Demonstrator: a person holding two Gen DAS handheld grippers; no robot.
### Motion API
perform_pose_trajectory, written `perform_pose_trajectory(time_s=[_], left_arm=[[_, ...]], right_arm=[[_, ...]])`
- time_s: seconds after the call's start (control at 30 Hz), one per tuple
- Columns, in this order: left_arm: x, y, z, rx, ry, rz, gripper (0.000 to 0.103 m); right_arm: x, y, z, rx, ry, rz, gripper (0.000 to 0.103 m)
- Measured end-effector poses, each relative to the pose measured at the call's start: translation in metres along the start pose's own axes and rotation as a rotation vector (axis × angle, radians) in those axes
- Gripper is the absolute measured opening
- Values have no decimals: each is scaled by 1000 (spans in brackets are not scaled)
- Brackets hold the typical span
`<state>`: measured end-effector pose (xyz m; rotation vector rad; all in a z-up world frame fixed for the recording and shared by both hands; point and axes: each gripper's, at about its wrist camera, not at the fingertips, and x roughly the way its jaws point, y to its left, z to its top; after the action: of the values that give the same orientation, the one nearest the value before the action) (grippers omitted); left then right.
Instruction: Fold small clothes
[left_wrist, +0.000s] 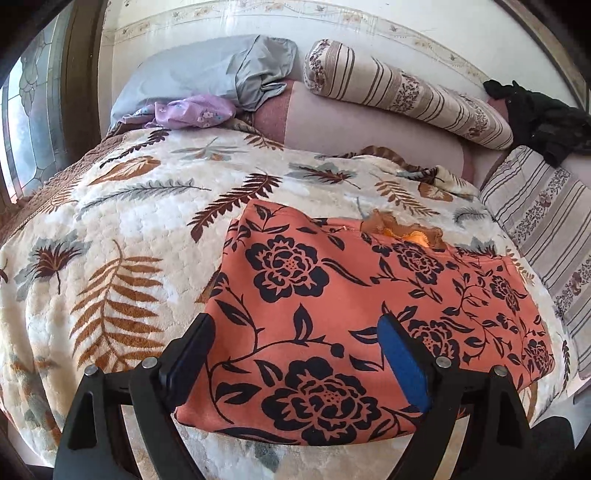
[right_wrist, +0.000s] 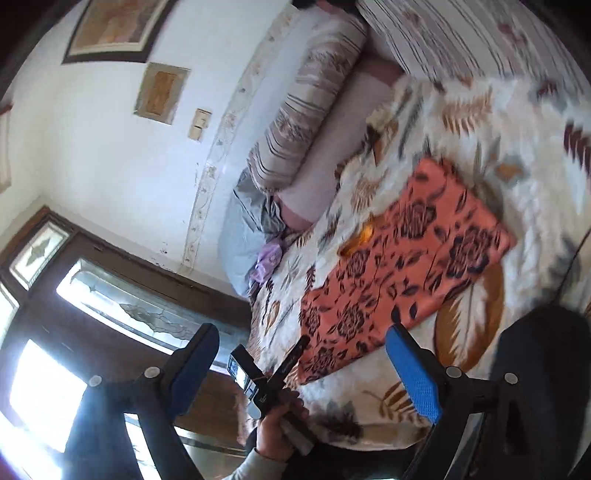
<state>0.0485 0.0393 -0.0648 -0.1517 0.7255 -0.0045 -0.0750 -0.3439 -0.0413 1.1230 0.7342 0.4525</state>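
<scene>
An orange garment with black flowers (left_wrist: 354, 317) lies folded flat in a rectangle on the leaf-print blanket (left_wrist: 122, 229). A bit of brown and yellow lining shows at its far edge. My left gripper (left_wrist: 295, 354) is open just above the garment's near edge, with nothing between its blue pads. In the tilted, blurred right wrist view the garment (right_wrist: 402, 266) lies ahead on the blanket (right_wrist: 480, 122). My right gripper (right_wrist: 301, 354) is open and empty, back from the bed. The left gripper (right_wrist: 284, 369), held in a hand, shows beside the garment's near corner.
Striped bolster pillows (left_wrist: 402, 92), a grey pillow (left_wrist: 207, 74), a purple cloth (left_wrist: 192, 110) and a black garment (left_wrist: 543, 118) lie at the head of the bed. A window (right_wrist: 122, 314) and framed pictures (right_wrist: 110, 29) are on the walls. A dark chair (right_wrist: 535, 369) stands at the bed's edge.
</scene>
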Motion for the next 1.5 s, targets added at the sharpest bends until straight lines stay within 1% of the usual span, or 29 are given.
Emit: perform_pose_trajectory(time_s=[0.07, 0.13, 0.17, 0.23, 0.33, 0.4, 0.5, 0.6, 0.7, 0.77, 0.87, 0.9, 0.93, 1.0, 1.13, 1.17, 1.2, 1.23, 1.27, 1.3, 1.33, 1.37, 1.43, 1.47, 1.5], left_arm=[[1, -6, -2, 11, 13, -30, 90], [5, -16, -4, 45, 30, -53, 90], [6, -22, -6, 65, 36, -65, 90], [11, -34, -9, 99, 57, -91, 90], [18, -55, -7, 144, 95, -117, 90], [20, -70, -3, 168, 101, -124, 90], [26, -90, 1, 223, 121, -106, 90], [30, -101, 4, 224, 130, -89, 90], [37, -107, 5, 211, 157, -84, 90], [42, -110, 5, 216, 167, -72, 90], [48, -113, 6, 213, 185, -61, 90], [50, -113, 6, 211, 191, -62, 90], [52, -114, 6, 211, 193, -60, 90], [56, -117, 6, 215, 198, -53, 90], [68, -122, 0, 229, 198, -45, 90], [79, -124, -6, 247, 224, -35, 90], [90, -126, -13, 268, 259, -19, 92], [90, -128, -15, 289, 217, -13, 93], [90, -130, -14, 301, 215, -4, 94], [90, -130, -10, 289, 236, -3, 93], [86, -128, -4, 263, 240, -11, 93], [78, -127, 1, 240, 210, -27, 93], [59, -127, 7, 232, 119, -51, 93], [59, -129, 6, 245, 109, -57, 93], [69, -132, 0, 268, 157, -59, 93]], right_arm=[[30, -37, -6, 120, 39, -25, 93], [46, -72, -9, 231, 31, -50, 93], [49, -84, -8, 262, 17, -59, 93], [50, -100, 1, 279, -16, -78, 93], [50, -116, 25, 296, -75, -105, 93], [55, -126, 44, 306, -93, -136, 92], [60, -137, 64, 313, -108, -159, 92], [59, -138, 76, 285, -132, -190, 89], [60, -140, 84, 269, -133, -217, 79], [63, -138, 87, 248, -133, -231, 75], [67, -135, 92, 213, -127, -262, 63], [69, -134, 93, 205, -122, -273, 58], [71, -135, 95, 201, -114, -287, 55], [72, -137, 96, 198, -112, -302, 55], [75, -140, 98, 221, -116, -301, 56], [76, -141, 99, 224, -115, -304, 56], [77, -140, 101, 221, -112, -309, 56], [78, -138, 103, 207, -106, -316, 55], [80, -136, 105, 188, -97, -332, 52], [80, -134, 107, 169, -92, -364, 30], [81, -133, 109, 157, -83, -391, 16], [81, -131, 110, 145, -80, -402, 16], [83, -119, 110, 78, -77, -448, 15], [84, -112, 109, 46, -76, -466, 14], [86, -106, 109, 21, -77, -481, 13]])
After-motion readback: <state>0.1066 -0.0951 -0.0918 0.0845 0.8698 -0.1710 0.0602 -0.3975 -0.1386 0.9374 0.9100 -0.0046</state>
